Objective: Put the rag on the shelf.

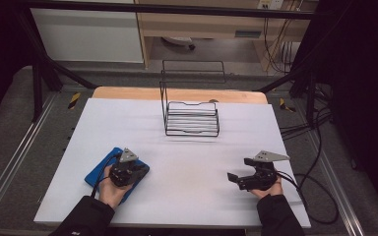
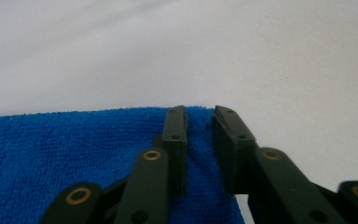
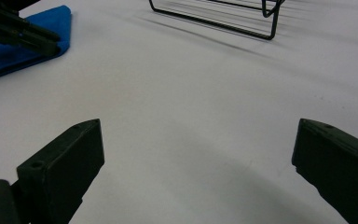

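Blue towel pinched at its edge.
Left gripper jaws clench its fold; right gripper jaws spread wide over bare surface.

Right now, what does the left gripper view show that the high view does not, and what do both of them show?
The left gripper view alone shows the grip up close: the left hand-held gripper has its jaws nearly together, pinching a small fold at the edge of the blue cloth, whose terry texture is plain.

The high view alone shows the black wire rack at the far side, the right hand-held gripper with its jaws spread, and the person's hands and sleeves.

Both show the blue cloth, the left hand-held gripper and the white table top.
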### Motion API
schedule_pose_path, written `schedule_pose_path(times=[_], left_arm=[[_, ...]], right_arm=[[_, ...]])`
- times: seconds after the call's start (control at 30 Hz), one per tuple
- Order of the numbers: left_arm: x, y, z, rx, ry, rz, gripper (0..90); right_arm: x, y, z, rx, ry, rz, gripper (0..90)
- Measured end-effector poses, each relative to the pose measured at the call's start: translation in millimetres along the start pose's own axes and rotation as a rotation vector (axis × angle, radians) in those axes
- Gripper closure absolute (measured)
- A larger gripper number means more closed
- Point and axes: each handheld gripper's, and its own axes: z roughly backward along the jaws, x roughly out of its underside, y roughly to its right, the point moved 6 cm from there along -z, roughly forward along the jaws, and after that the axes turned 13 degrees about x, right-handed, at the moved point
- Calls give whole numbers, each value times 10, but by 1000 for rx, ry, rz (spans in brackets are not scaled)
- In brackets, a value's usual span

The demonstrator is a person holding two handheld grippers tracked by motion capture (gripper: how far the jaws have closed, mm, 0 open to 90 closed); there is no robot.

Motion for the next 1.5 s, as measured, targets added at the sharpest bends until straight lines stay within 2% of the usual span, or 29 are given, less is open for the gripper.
schedule_pose_path(times=[0.13,0.33,0.47,0.6,0.73,0.77,0.8,0.9,0.93,1.13,1.23,1.27,1.3,1.37,1.4,1.47,1.5], left_arm=[[1,-17,2,0,1,5,835],[0,-3,8,-15,-3,-42,882],[-17,16,47,2,23,-70,886],[-52,68,114,35,63,-92,888],[-65,132,137,71,77,-115,888],[-76,182,139,97,79,-128,888],[-76,182,139,97,79,-128,888],[-103,312,129,146,91,-149,888],[-103,312,129,146,91,-149,888],[-119,528,64,216,93,-163,885],[-104,559,21,220,86,-150,881],[-95,533,8,224,89,-122,866],[-95,533,8,224,89,-122,850],[-98,498,18,227,96,-80,745],[-107,481,37,221,102,-62,745],[-128,447,96,219,120,-40,590],[-137,427,130,216,126,-31,541]], right_arm=[[-1,-9,-4,-3,-3,0,27],[-2,-6,0,-2,-3,1,27],[-8,-5,11,-3,0,-1,28],[-10,-4,15,-3,1,-1,29],[-11,-5,14,-4,3,-1,30],[-11,-5,14,-4,4,0,30],[-12,-6,14,-5,4,0,30],[-12,-7,13,-5,4,-1,31],[-12,-6,13,-6,5,1,31],[-17,-21,9,-8,2,5,32],[-19,-35,3,-9,0,3,32],[-20,-44,-6,-11,0,6,33],[-23,-51,-8,-12,0,5,33],[-35,-67,-14,-15,2,4,35],[-35,-67,-14,-15,2,4,35],[-69,-115,-31,-21,2,5,44],[-86,-144,-42,-23,0,3,47]])
